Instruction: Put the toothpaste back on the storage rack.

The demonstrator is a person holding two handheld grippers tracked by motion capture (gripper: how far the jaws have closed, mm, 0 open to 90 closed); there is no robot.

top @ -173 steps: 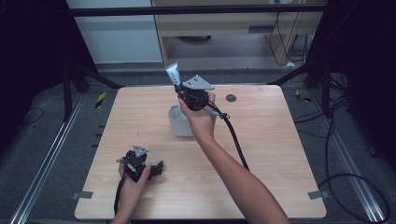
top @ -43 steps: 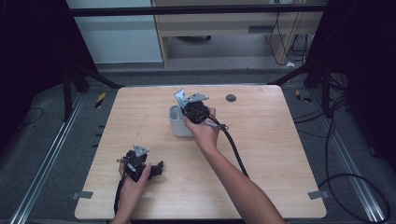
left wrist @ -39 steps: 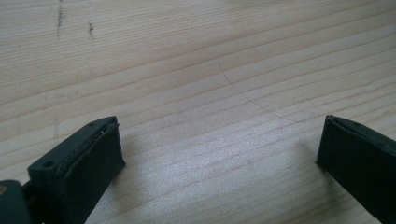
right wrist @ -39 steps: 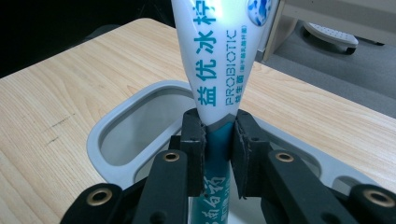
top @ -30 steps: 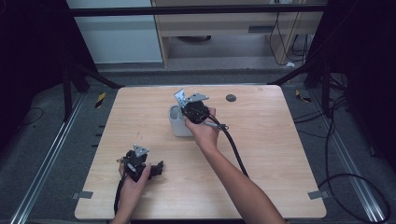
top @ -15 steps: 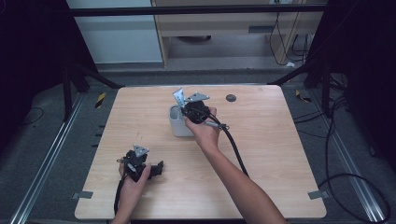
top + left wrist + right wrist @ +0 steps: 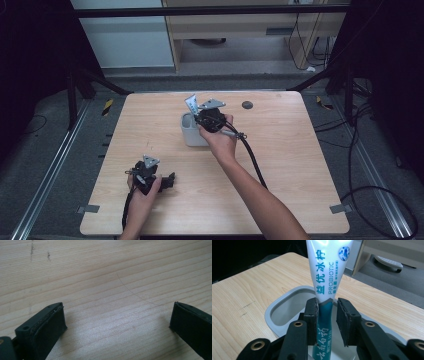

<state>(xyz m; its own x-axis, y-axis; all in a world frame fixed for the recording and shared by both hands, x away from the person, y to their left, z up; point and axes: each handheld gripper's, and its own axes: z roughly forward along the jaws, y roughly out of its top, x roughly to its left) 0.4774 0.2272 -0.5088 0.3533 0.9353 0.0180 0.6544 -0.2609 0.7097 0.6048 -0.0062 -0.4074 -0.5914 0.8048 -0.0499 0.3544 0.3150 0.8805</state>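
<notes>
A white and teal toothpaste tube (image 7: pixel 325 277) stands tilted in a grey cup (image 7: pixel 275 308) near the middle back of the table. My right gripper (image 7: pixel 327 303) straddles the tube's teal lower part. One pad touches the tube and a narrow gap shows at the other pad, so the jaws are slightly open. From above, the tube (image 7: pixel 191 104) pokes out of the cup (image 7: pixel 189 137) just left of the right gripper (image 7: pixel 204 118). My left gripper (image 7: pixel 169 180) rests low on the wood near the front left, wide open over bare table (image 7: pixel 117 315).
A small dark round disc (image 7: pixel 247 105) lies on the table behind and to the right of the cup. The right gripper's cable (image 7: pixel 252 157) trails across the wood toward the front. The wooden tabletop (image 7: pixel 300 165) has dark floor and metal rails around it.
Since the earliest frame the right gripper has come down and set the tube into the cup. Over the last second both hands have barely moved.
</notes>
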